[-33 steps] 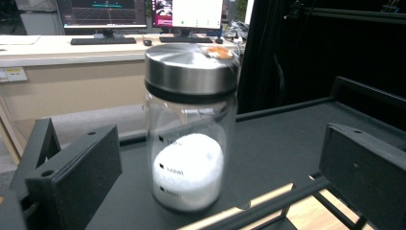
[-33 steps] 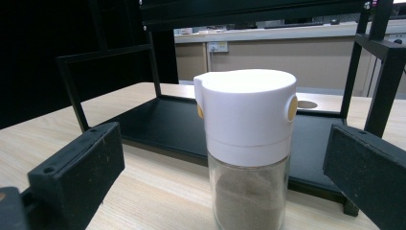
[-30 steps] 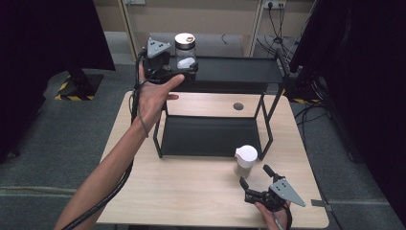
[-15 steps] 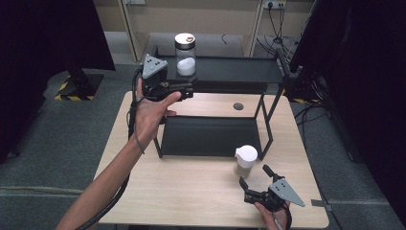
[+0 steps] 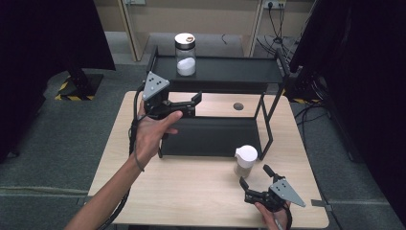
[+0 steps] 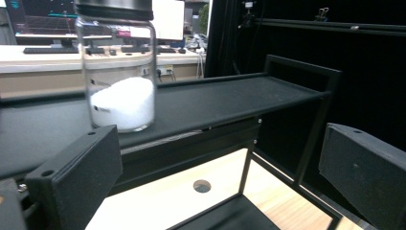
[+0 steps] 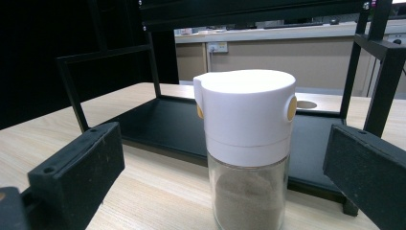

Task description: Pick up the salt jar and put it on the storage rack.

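Up by the rack, our left gripper (image 5: 191, 104) hung with its jaws wide apart and nothing between them, held over the back of the table (image 5: 201, 196) just below the top shelf (image 5: 230, 72). In the left gripper view the jar (image 6: 122, 72) stood upright on that shelf, ahead and to the left of the jaws, clear of both, with a heap of white powder in its lower part and a dark lid on top. From above, the jar (image 5: 185, 53) sat near the shelf's left end, beyond the gripper.

Our right gripper (image 5: 255, 178) lay low near the table's front right corner, jaws also spread and empty. In the right gripper view the shaker (image 7: 246, 148), white-capped with brown powder in its glass body, stood upright on the wood between the two jaws and touched neither. It stood just in front of the rack's lower shelf (image 5: 210, 136).
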